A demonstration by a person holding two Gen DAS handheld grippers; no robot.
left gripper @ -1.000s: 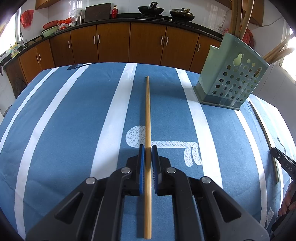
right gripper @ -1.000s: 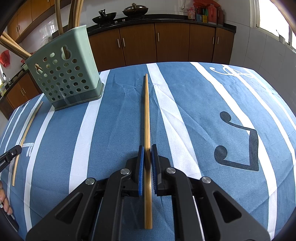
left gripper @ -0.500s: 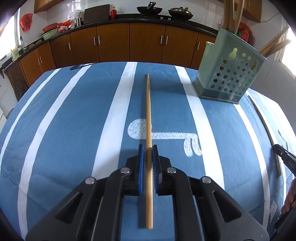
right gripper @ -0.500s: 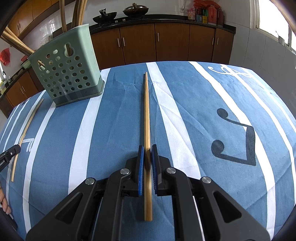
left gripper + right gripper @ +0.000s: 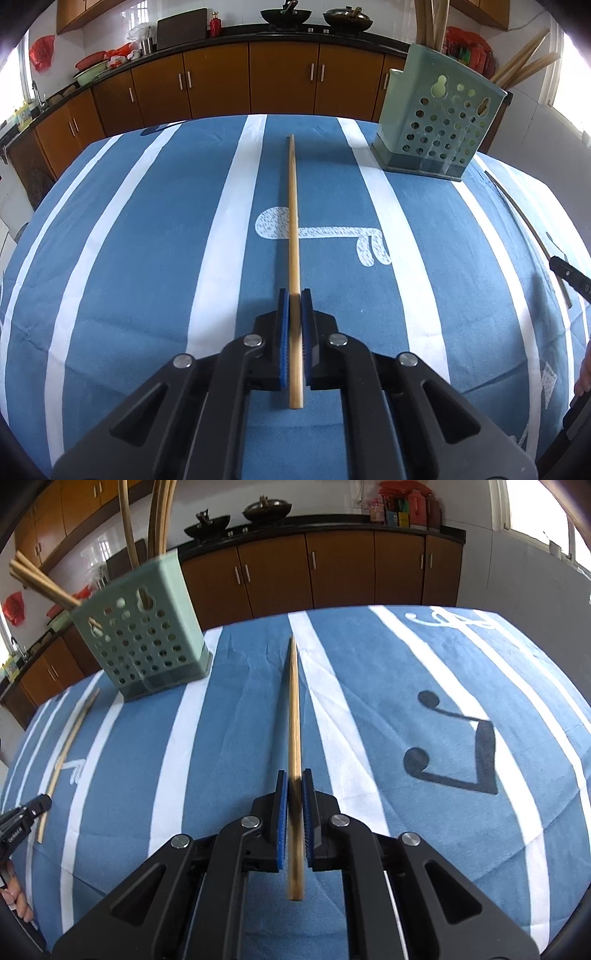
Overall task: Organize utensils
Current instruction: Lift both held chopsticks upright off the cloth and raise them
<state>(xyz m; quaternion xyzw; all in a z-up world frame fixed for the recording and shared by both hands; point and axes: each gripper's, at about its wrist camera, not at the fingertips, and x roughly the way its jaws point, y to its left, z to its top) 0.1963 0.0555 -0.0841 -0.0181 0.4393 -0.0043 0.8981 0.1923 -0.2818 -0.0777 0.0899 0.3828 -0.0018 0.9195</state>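
Our left gripper [image 5: 294,295] has its blue-padded jaws pinched on a long, slender bamboo chopstick [image 5: 293,221], gripped near its thick end so that most of the shaft runs forward over the cloth. We judge that low grip leaves the narrow tip free to be steered into an opening. Our right gripper [image 5: 294,775] is clamped the same way on a second bamboo chopstick [image 5: 294,709], again close to the butt, with the point leading away from us.

Both sticks lie roughly level above the blue cloth with white stripes [image 5: 147,258] that covers the table; whether they are lifted or brushing it we cannot tell.

Farther out stands the pale green perforated plastic utensil holder [image 5: 439,122], ahead and to the right of the left gripper, ahead and to the left of the right one [image 5: 144,642]. Several wooden utensils already lean out of its top, so it looks like the place these two belong. One more loose chopstick [image 5: 68,746] rests flat on the cloth between the holder and our left hand, not yet collected.
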